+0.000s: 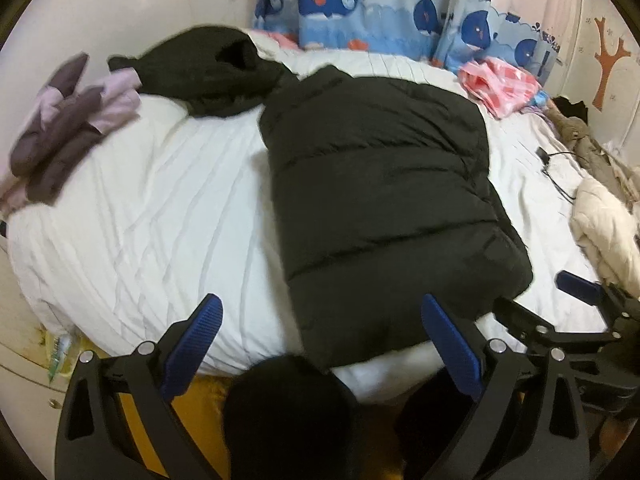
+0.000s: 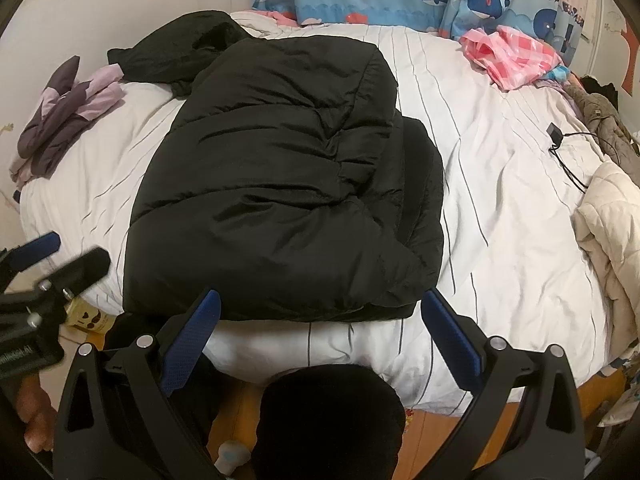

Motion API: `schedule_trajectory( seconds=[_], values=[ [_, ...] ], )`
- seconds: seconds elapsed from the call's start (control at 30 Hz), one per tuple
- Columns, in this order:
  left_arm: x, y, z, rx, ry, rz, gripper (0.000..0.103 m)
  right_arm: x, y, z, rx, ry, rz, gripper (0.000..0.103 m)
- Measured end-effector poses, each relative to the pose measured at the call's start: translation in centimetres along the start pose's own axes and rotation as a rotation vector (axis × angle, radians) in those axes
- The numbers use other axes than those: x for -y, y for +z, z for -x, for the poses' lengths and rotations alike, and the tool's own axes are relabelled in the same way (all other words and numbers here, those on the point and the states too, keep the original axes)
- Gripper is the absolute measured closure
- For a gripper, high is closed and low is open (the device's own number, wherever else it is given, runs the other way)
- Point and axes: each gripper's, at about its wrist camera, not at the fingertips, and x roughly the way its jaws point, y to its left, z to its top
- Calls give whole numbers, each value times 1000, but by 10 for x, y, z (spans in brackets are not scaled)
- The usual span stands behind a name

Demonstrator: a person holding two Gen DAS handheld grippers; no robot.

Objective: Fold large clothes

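A black puffer jacket (image 1: 380,200) lies on the white striped bed (image 1: 152,216), folded in lengthwise, collar at the far end and hem at the near edge. In the right wrist view the jacket (image 2: 280,180) has a sleeve or side panel folded over on top, with a lower layer showing at its right. My left gripper (image 1: 326,344) is open, just short of the hem, holding nothing. My right gripper (image 2: 324,340) is open too, in front of the hem's right part. Each gripper appears in the other's view: right gripper (image 1: 548,300), left gripper (image 2: 60,258).
Back left lie another black garment (image 1: 208,68) and purple clothes (image 1: 68,120). A pink checked cloth (image 1: 500,84) sits back right below a whale-print curtain (image 1: 360,8). A charger and cable (image 2: 560,144) and a cream coat (image 2: 608,232) lie at the right edge. A dark rounded shape (image 1: 288,412) is below the grippers.
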Motion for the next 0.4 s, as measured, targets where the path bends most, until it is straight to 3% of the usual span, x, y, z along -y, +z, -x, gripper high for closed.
schedule_trajectory(
  seconds=[0.13,0.4],
  values=[
    [2,2,-1,10,72,-26,8,-1,1,2,6,1,-3,6],
    [2,0,-10,-46,62,-13,7,-3,0,3,4,1,1,6]
  ],
)
